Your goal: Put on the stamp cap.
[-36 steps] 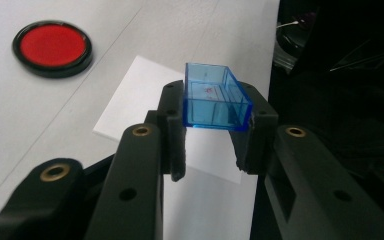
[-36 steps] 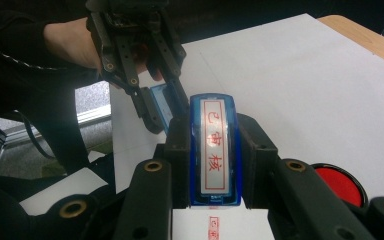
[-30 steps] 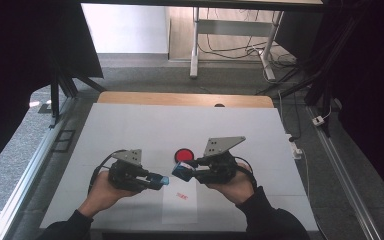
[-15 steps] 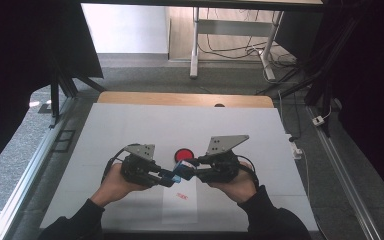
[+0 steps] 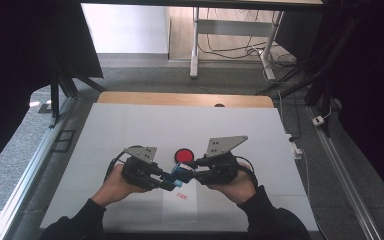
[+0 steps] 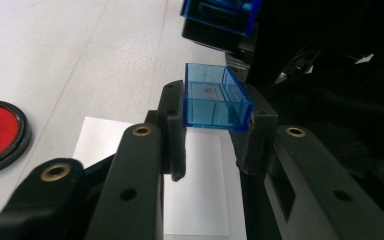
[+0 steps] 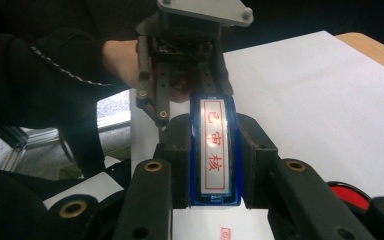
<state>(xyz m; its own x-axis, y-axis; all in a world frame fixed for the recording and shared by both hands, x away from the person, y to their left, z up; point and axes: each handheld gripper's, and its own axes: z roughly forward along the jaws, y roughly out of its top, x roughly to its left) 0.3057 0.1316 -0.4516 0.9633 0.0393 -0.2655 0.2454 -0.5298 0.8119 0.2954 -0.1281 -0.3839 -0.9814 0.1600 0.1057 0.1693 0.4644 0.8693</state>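
My left gripper (image 6: 215, 107) is shut on a small clear blue cap (image 6: 215, 102), its hollow side facing up and away. Just beyond it is the blue stamp body (image 6: 220, 15), a short gap from the cap. My right gripper (image 7: 214, 145) is shut on this blue stamp (image 7: 214, 150), which carries a white label with red characters. In the high view the left gripper (image 5: 169, 181) and right gripper (image 5: 191, 172) meet tip to tip over the table's front middle, with the blue pieces (image 5: 182, 172) between them.
A round red pad (image 5: 183, 155) lies on the white table sheet (image 5: 130, 130) just behind the grippers. A white paper slip (image 5: 180, 200) with a small red print (image 5: 181, 196) lies under them. A wooden edge (image 5: 180, 99) runs along the far side.
The two grippers have come together: the left one moved right and away from the person, and the right one shifted slightly left. The blue pieces are now almost touching.
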